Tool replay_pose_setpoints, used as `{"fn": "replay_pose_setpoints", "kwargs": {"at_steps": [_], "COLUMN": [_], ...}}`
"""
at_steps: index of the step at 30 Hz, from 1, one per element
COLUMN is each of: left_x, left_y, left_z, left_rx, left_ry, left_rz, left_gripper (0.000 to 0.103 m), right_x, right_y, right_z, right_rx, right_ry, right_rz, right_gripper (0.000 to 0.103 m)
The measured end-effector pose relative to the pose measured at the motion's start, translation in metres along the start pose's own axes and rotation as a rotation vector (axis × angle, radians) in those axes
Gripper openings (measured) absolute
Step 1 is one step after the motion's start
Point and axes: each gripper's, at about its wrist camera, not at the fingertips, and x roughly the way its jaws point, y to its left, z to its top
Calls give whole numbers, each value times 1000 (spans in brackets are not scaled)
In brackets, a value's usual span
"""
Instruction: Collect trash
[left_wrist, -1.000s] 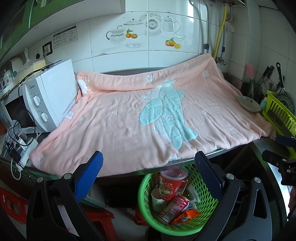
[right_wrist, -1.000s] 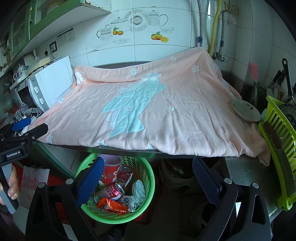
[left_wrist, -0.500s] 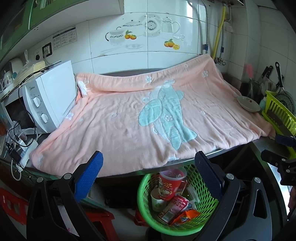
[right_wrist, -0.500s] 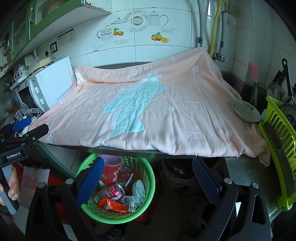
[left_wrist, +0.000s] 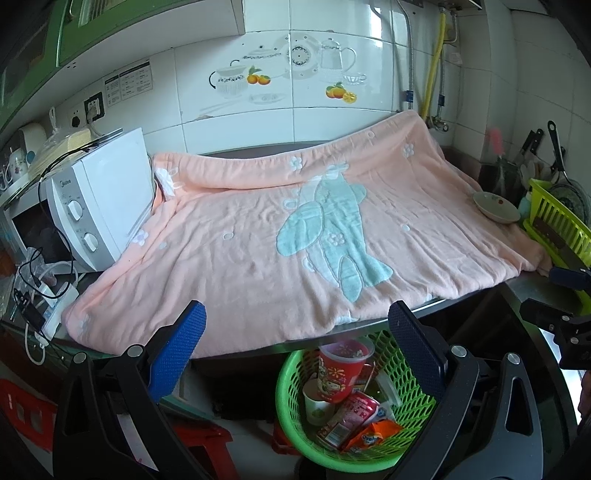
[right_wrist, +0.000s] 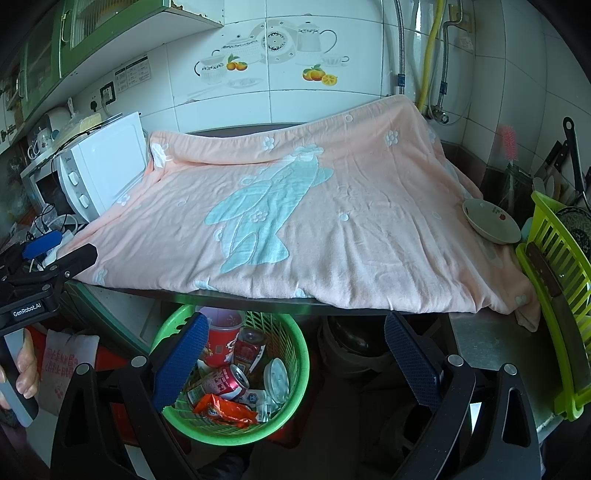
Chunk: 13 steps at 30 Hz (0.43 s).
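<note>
Nothing has moved; green basket (left_wrist: 295, 424) of trash sits half-hidden under counter.

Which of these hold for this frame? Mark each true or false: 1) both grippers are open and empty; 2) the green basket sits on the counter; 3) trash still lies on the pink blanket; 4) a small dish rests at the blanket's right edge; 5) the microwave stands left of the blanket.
1) True. The left gripper and the right gripper are both spread wide with nothing between the fingers.
2) False. The green basket stands on the floor below the counter edge, holding cups, a can and wrappers.
3) False. No trash shows on the pink blanket.
4) True. The small dish rests there.
5) True. The microwave stands at the blanket's left.
</note>
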Motion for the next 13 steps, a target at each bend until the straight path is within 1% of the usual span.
{"fn": "replay_pose_setpoints", "kwargs": {"at_steps": [4,13], "left_x": [2,5], "left_y": [0,2], "left_z": [2,1], "left_rx": [-4,-16], "left_ry": [11,18], "left_rz": [-21,-25], "left_gripper": [98,98], "right_x": [0,1], "right_y": [-1,-2], "right_z": [-1,0], "right_rx": [-2,-5], "right_ry": [0,0], "right_rz": [-4,-5], "right_gripper": [93,93]}}
